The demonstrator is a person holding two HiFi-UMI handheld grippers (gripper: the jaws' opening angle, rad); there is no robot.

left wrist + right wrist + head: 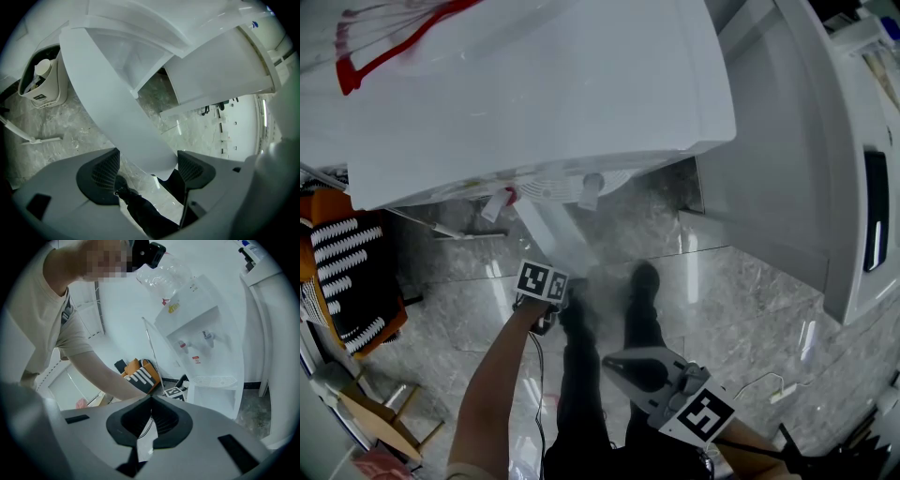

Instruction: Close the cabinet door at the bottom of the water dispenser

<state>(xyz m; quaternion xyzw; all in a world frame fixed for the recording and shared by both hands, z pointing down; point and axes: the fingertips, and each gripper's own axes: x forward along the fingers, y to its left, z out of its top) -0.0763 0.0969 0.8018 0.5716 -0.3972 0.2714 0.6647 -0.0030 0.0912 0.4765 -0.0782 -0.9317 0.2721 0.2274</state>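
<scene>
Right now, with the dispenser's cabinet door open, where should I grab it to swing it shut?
Take the cabinet door by its free edge, farthest from the water dispenser: the panel is thin and stands edge-on there. Come from the front, as the left tool straddles it, jaws apart.

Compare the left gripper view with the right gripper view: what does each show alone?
Left gripper view only: the cabinet door reaching between the jaws of the open left tool, and a waste bin. Right gripper view only: the taps, the bottle on top, an orange bag, the shut right tool. Both: the white water dispenser and the marble floor.
</scene>
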